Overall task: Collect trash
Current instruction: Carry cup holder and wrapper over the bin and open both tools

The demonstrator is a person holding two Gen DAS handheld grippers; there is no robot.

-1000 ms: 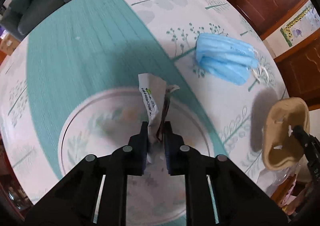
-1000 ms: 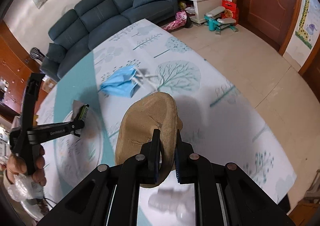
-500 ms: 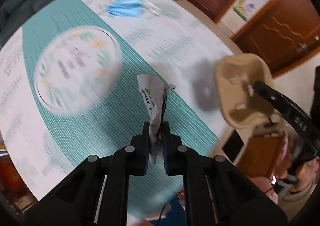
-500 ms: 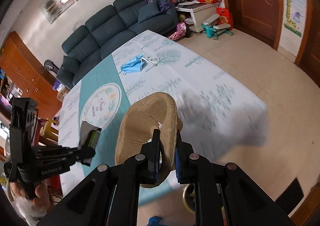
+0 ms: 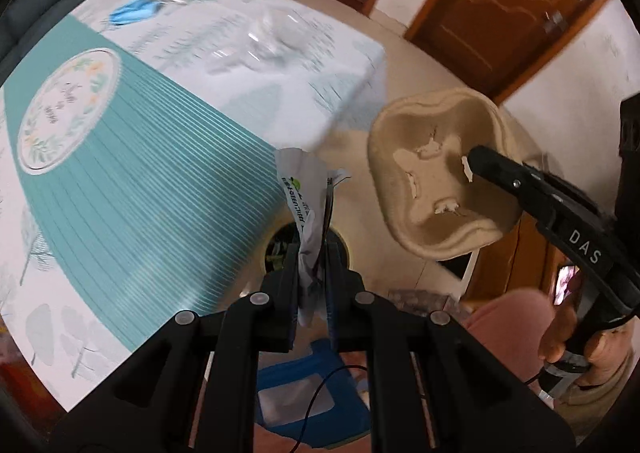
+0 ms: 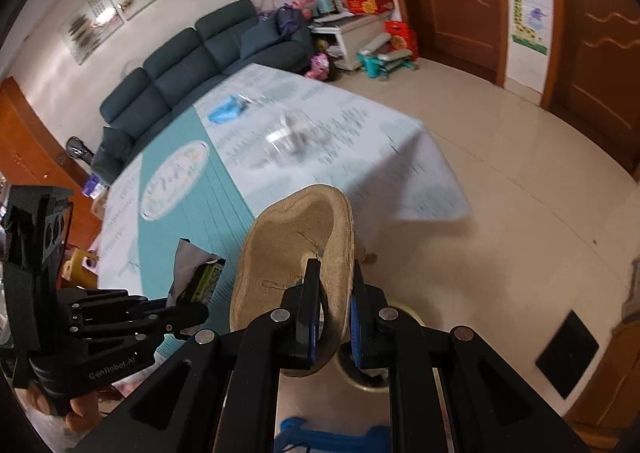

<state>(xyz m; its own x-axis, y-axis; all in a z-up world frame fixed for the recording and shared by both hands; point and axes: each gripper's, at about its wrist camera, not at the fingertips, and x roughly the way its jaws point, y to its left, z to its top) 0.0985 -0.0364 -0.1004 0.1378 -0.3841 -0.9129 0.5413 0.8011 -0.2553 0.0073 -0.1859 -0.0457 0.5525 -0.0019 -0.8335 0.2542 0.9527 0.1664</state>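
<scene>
Left gripper (image 5: 312, 253): we have it clamped on a crumpled wrapper (image 5: 306, 193), held past the table (image 5: 160, 173) edge, above a round bin (image 5: 276, 245) on the floor.
Right gripper (image 6: 332, 293): we have it pinched on the rim of a tan pulp cup tray (image 6: 292, 249), also off the table.
Table: a blue face mask (image 5: 136, 9) and a blurred clear plastic piece (image 5: 272, 33) lie on it.

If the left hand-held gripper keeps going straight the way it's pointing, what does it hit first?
Probably the round bin on the floor: the left hand-held gripper, shut on the wrapper, points at its opening past the table edge. Depth is unclear.
</scene>
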